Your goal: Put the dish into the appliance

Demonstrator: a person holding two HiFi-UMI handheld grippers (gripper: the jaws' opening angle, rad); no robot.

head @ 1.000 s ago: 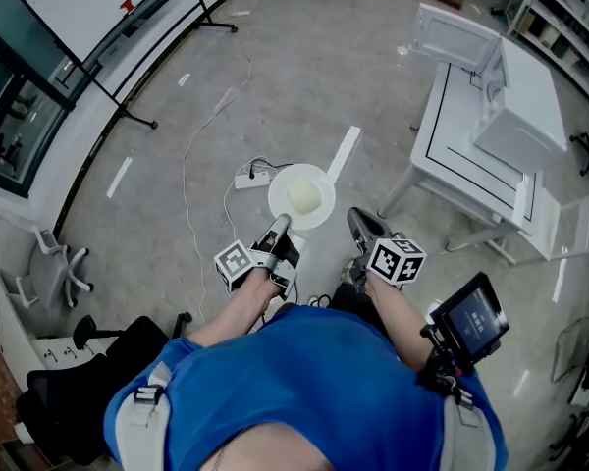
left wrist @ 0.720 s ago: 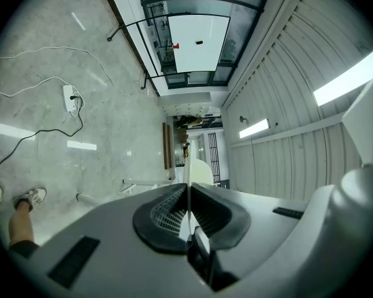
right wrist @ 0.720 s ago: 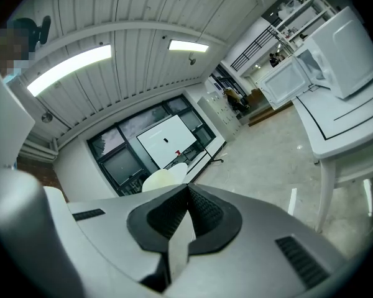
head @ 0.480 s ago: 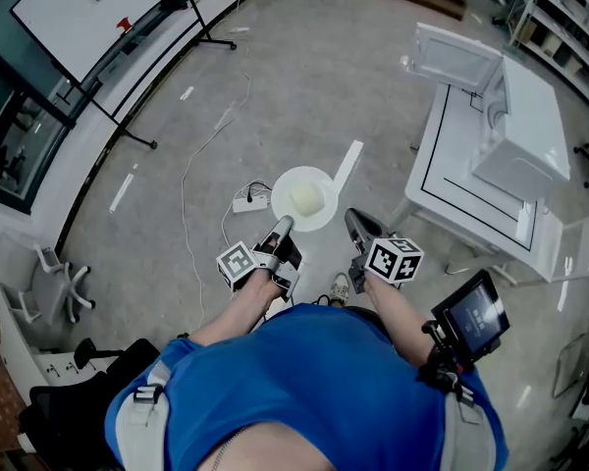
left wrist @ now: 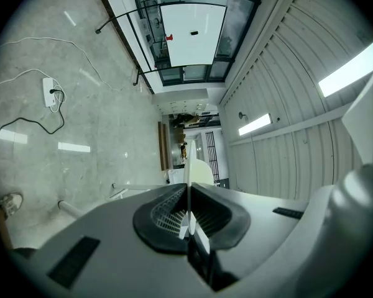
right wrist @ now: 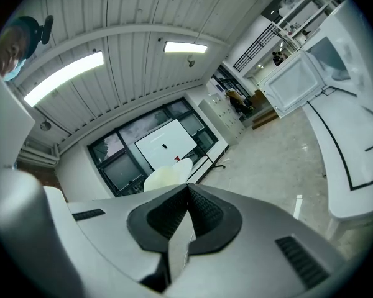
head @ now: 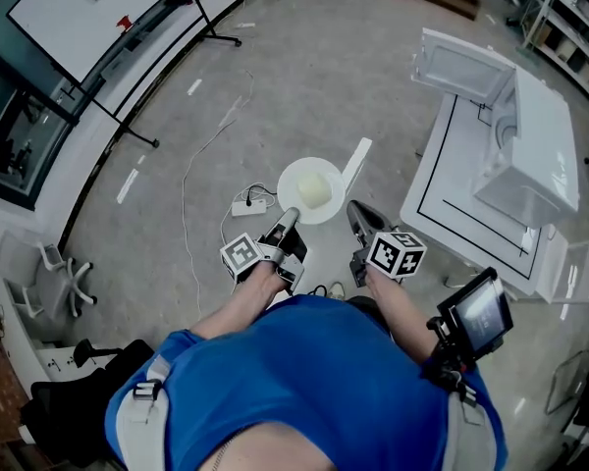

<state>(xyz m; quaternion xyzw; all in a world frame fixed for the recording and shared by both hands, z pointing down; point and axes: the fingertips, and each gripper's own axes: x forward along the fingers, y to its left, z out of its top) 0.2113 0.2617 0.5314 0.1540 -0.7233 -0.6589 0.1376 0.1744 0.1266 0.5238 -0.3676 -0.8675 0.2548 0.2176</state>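
A round white dish [head: 311, 190] with a pale yellow centre is held out over the floor in the head view. My left gripper [head: 290, 217] is shut on its near rim. In the left gripper view the dish [left wrist: 189, 164] stands edge-on between the shut pads of my left gripper [left wrist: 188, 198]. My right gripper [head: 357, 213] hangs just right of the dish, shut with nothing in it. In the right gripper view, the dish [right wrist: 168, 174] shows above the closed right gripper [right wrist: 188, 194]. The white appliance [head: 537, 137] sits on a white table [head: 450, 196] at the right, its door [head: 462, 65] swung open.
A power strip [head: 247, 205] with trailing cables lies on the floor just left of the dish. A whiteboard on a stand [head: 88, 8] is far left, an office chair [head: 51, 264] near the left wall. A small screen [head: 479, 315] is strapped to the right forearm.
The dish and both grippers have shifted a little up and right in view, and the table with the appliance now lies closer. The left gripper's hold on the dish is unchanged.
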